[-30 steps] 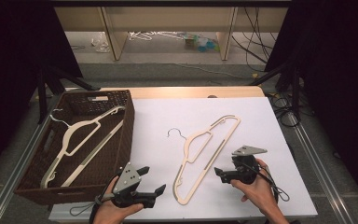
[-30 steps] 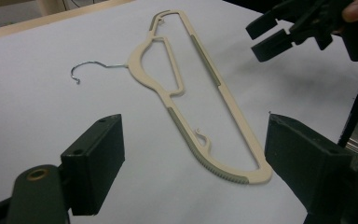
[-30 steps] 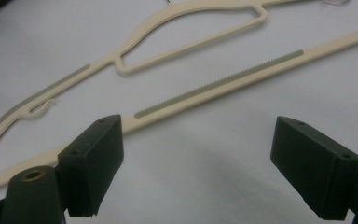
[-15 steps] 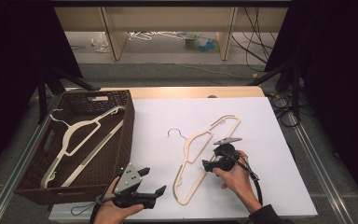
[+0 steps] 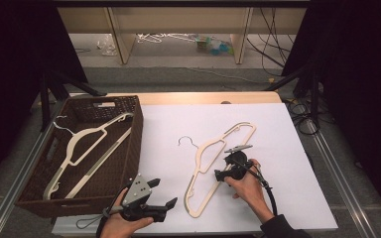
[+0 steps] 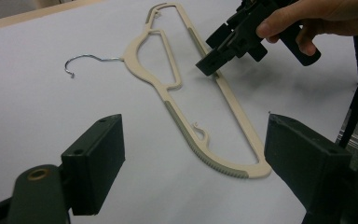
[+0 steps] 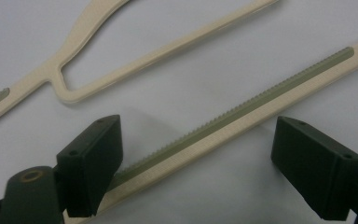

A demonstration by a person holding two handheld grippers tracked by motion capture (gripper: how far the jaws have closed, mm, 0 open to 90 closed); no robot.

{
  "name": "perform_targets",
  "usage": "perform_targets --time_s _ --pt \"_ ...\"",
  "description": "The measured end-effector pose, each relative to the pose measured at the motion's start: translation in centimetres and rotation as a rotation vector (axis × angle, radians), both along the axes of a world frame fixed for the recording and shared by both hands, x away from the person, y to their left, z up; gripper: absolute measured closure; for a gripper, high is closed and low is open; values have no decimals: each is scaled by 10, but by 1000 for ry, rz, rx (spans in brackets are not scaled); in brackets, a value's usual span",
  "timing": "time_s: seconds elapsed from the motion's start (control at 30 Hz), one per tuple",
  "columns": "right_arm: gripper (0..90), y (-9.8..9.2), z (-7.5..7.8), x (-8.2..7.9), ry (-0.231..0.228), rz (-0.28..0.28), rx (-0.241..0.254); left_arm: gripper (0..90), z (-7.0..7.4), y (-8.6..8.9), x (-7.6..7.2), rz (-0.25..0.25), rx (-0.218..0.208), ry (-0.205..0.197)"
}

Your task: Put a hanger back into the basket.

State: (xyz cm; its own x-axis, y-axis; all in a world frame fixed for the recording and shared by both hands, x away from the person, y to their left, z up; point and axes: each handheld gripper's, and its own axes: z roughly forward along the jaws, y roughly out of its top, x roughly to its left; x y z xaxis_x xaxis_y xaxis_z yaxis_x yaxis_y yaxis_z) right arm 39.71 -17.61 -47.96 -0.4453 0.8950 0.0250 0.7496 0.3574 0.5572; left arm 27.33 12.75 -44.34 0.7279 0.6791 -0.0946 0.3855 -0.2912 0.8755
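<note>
cream hanger (image 5: pixel 213 163) w/ grey ribbed strip, brown basket (image 5: pixel 129 144)

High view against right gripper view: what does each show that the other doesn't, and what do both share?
High view alone: the brown basket holding a second hanger, the left gripper open near the table's front edge, and the table hanger's metal hook.

Right gripper view alone: the ribbed grey strip along the hanger's bar.

Both: the cream hanger on the white table, with the right gripper open over its bar.

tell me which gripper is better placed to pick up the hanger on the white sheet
Right. The right gripper is already down at the hanger, open, its fingers either side of the ribbed bar. The left gripper sits back near the table's front edge.
</note>
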Motion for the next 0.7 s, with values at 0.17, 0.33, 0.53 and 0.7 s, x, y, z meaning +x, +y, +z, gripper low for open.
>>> perform_targets --time_s 0.17,0.33,0.53,0.7 --pt "183 3 0 2 -11 -4 -19 203 0 0 0 2 -7 -3" --pt "224 3 1 3 -9 -11 -39 203 -1 1 1 3 -4 -3" --pt "221 4 2 3 2 -26 -55 205 -1 0 1 4 -8 -3" --pt "189 6 2 4 30 -26 -61 207 -2 0 1 3 -1 -2"
